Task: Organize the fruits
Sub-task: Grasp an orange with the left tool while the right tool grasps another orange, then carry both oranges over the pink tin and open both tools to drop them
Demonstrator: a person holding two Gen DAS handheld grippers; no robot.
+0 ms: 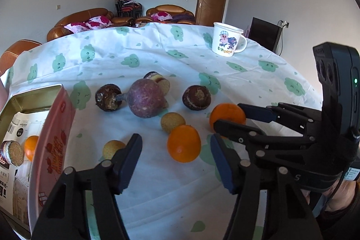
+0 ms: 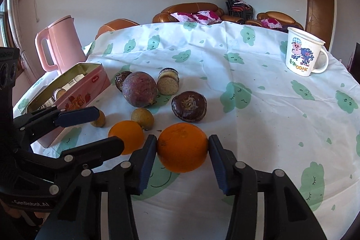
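My right gripper [image 2: 182,149] has its jaws around an orange [image 2: 182,147] that rests on the tablecloth, pads touching both sides; it also shows in the left wrist view [image 1: 227,117]. My left gripper [image 1: 176,156] is open and empty, just short of a second orange [image 1: 183,143], also in the right wrist view [image 2: 126,135]. A pink tin box [image 1: 54,127] at the left holds an orange [image 1: 31,147] and a round cake [image 1: 14,153]. A purple passion fruit [image 1: 147,98], two dark brown fruits [image 1: 108,97] [image 1: 196,97] and two small tan fruits [image 1: 172,122] [image 1: 112,148] lie on the cloth.
A white cartoon mug [image 1: 227,39] stands at the far right of the table. A pink kettle [image 2: 59,44] stands behind the tin box [image 2: 74,93]. A round cake [image 2: 168,81] sits behind the passion fruit. Sofas and a door lie beyond the table.
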